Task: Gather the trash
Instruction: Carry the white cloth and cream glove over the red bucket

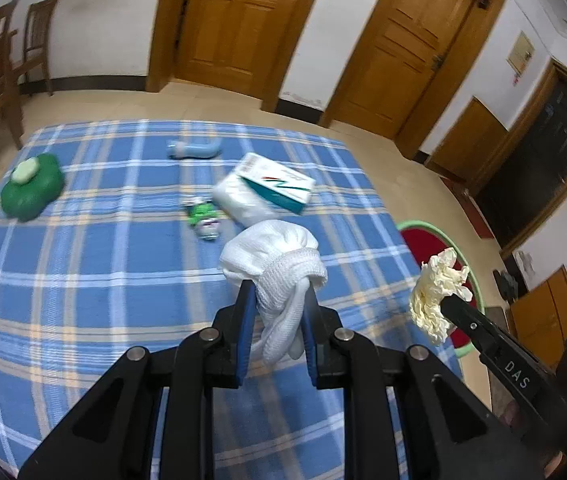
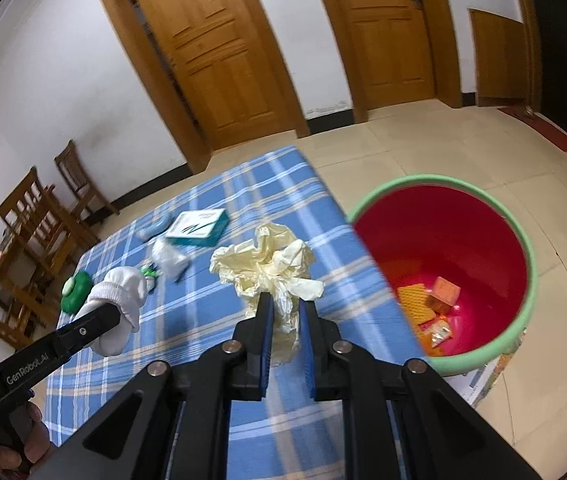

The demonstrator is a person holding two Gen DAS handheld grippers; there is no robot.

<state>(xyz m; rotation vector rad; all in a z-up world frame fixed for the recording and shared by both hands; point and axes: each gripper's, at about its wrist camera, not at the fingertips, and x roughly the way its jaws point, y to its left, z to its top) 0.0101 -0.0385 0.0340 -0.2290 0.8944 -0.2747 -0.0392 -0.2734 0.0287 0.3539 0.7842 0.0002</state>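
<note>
We've got both hands loaded: left gripper [image 1: 277, 286] clamped on a white sock [image 1: 279, 264], right gripper [image 2: 285, 300] pinching a crumpled cream glove [image 2: 267, 264], both held above the plaid table [image 2: 211, 320]. Looks like we're mid-carry; next we swing right over the red bin [image 2: 523, 300] and let go.

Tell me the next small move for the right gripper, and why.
Probably carry the right gripper rightward over the red bin and open. It is shut on the crumpled yellow glove, held above the checked table, with the bin just past the edge.
</note>
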